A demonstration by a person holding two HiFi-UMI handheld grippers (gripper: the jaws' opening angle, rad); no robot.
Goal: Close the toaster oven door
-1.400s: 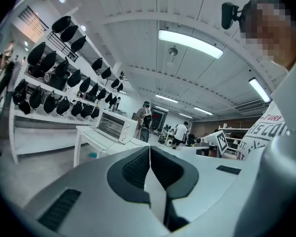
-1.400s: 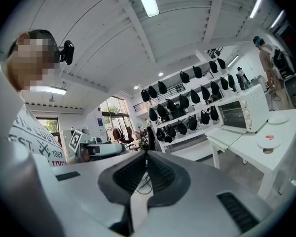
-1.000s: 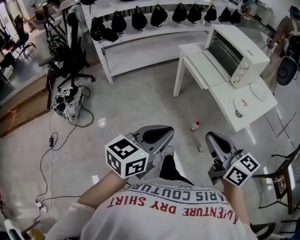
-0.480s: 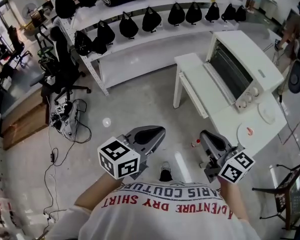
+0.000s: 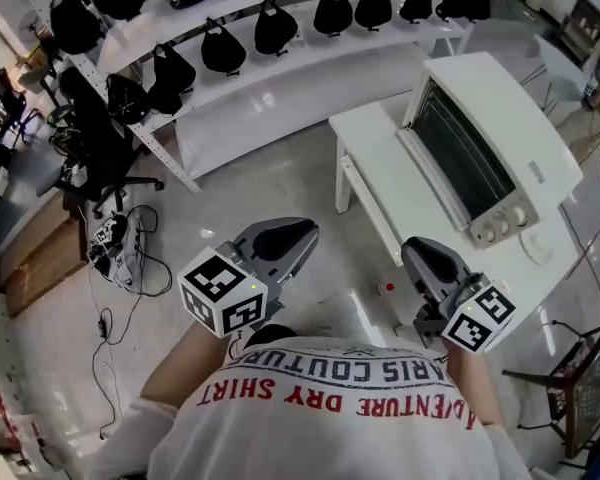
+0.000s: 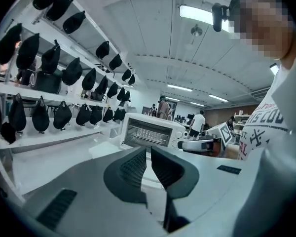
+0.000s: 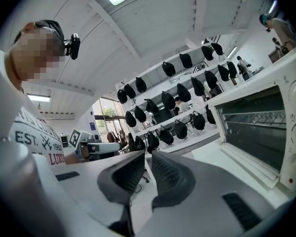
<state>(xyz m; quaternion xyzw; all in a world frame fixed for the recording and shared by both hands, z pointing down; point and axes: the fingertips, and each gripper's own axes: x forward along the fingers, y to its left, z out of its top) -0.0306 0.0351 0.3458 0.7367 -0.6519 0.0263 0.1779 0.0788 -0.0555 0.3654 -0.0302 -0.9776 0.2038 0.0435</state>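
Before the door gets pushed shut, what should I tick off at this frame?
1. Toaster oven door is down and open, ready to be closed: ok.
2. Left gripper has its jaws together with nothing between them: ok.
3. Right gripper has its jaws together with nothing between them: ok.
4. A gripper is in contact with the door: not ok, both are short of the table.
5. Nothing sticks out of the oven opening: ok.
6. Hinge moves freely: cannot tell.
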